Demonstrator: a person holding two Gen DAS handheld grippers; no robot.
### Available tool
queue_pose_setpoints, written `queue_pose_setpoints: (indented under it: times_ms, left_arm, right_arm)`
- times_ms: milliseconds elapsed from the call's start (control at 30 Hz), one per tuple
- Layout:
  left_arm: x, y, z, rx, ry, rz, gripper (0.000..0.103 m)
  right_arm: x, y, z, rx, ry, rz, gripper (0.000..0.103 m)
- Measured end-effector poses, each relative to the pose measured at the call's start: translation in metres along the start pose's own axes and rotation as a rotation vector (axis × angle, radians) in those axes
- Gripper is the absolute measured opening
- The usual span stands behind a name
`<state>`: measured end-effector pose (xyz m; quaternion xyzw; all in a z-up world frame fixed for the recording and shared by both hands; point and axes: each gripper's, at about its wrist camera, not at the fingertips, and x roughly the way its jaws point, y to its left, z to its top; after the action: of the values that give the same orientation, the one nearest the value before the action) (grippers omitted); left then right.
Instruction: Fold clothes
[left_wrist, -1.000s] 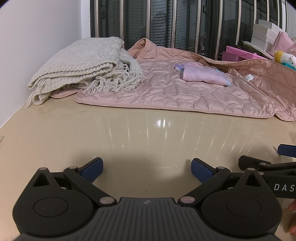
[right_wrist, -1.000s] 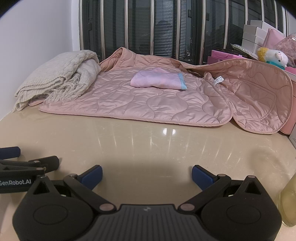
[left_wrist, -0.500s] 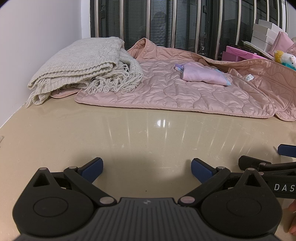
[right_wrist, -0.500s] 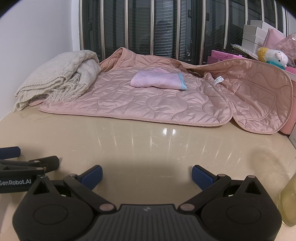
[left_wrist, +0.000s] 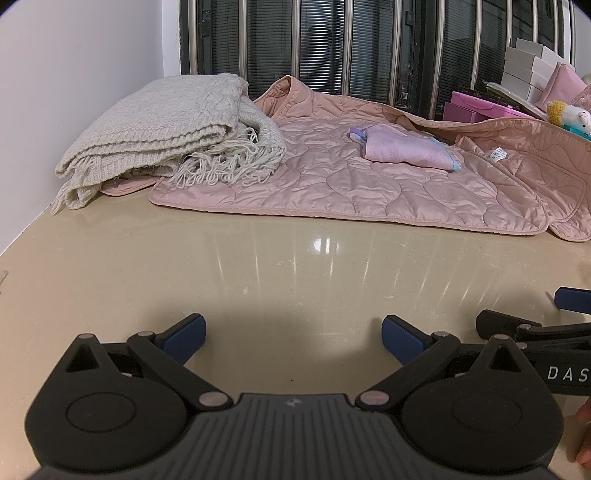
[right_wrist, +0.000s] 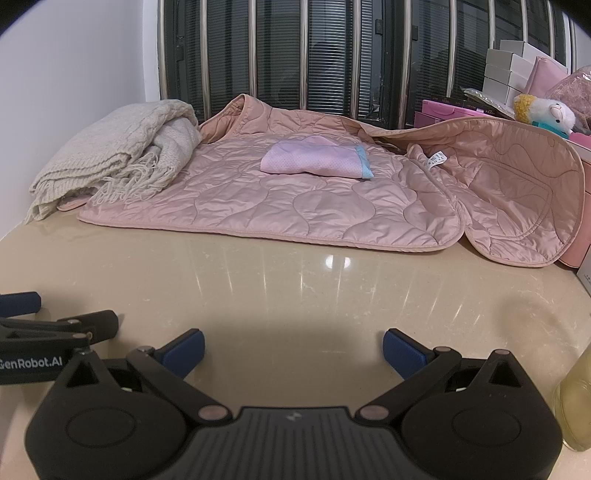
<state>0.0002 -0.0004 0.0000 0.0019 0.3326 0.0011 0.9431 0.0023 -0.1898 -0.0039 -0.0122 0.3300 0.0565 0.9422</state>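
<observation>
Pink quilted jacket (right_wrist: 295, 199) lies spread flat at the counter's (right_wrist: 295, 295) far side; cream scarf (right_wrist: 110, 162) overlaps its left edge, small folded pink cloth (right_wrist: 314, 162) on top. Near the jacket's front hem, left gripper (left_wrist: 291, 336) and right gripper (right_wrist: 293, 349) hover side by side, both wide apart, holding nothing.

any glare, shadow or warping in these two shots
Left wrist view: a bright glare spot on the glossy table, a dark shadow ahead of the left gripper, window bars bowed by the fisheye. Right wrist view: the same kind of glare spot, a shadow before the right gripper, black corners; the pink jacket is sharp.
</observation>
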Motion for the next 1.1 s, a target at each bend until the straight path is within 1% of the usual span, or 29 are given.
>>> queue_pose_setpoints:
  times_ms: [1100]
  left_arm:
    - [0.0,-0.0001,-0.0001,0.0,0.0,0.0,0.102]
  right_arm:
    - [0.0,-0.0007,0.0001,-0.001,0.001,0.001,0.103]
